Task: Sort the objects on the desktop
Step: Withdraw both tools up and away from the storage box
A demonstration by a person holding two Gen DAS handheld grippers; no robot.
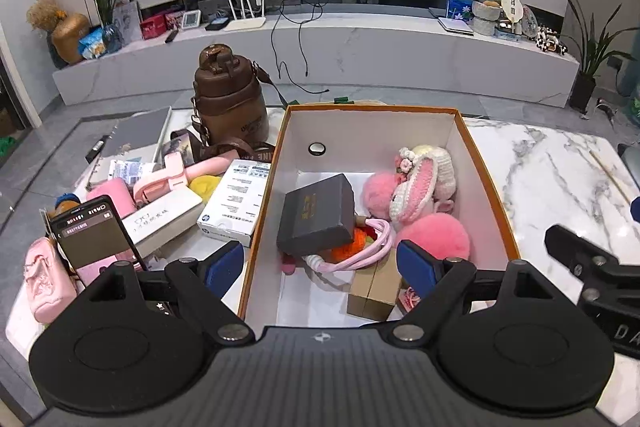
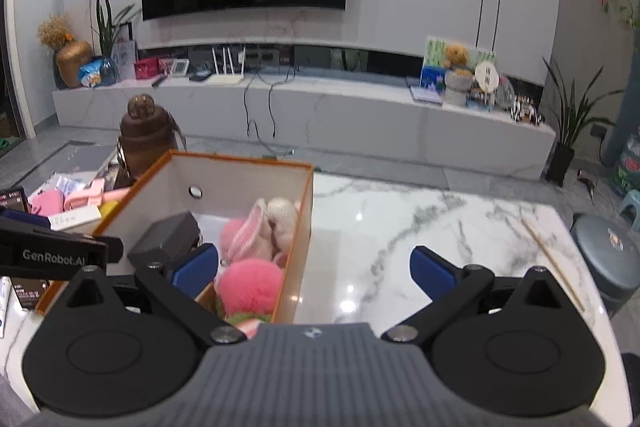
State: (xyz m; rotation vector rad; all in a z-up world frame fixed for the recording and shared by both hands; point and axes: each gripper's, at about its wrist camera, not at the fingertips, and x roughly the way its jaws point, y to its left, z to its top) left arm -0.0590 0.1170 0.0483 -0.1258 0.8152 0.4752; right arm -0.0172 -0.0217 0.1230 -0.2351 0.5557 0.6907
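Orange-rimmed box (image 1: 486, 179): holds black case (image 1: 316, 215), pompoms, knitted bunny (image 1: 424, 183). Unsorted beside it: bottle (image 1: 230, 99), phone (image 1: 94, 231), white carton (image 1: 236, 203). Left gripper (image 1: 320, 263), right gripper (image 2: 314, 267): jaws apart, empty.

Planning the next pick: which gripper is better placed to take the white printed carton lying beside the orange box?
Left. The left gripper is open, the white printed carton just ahead-left; the right gripper faces bare marble.

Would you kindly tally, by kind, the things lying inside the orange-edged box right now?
Pink pompoms: 2
Crocheted bunny: 1
Black box: 1
Brown cartons: 1
Pink cable: 1
Orange item, partly hidden: 1
Total: 7
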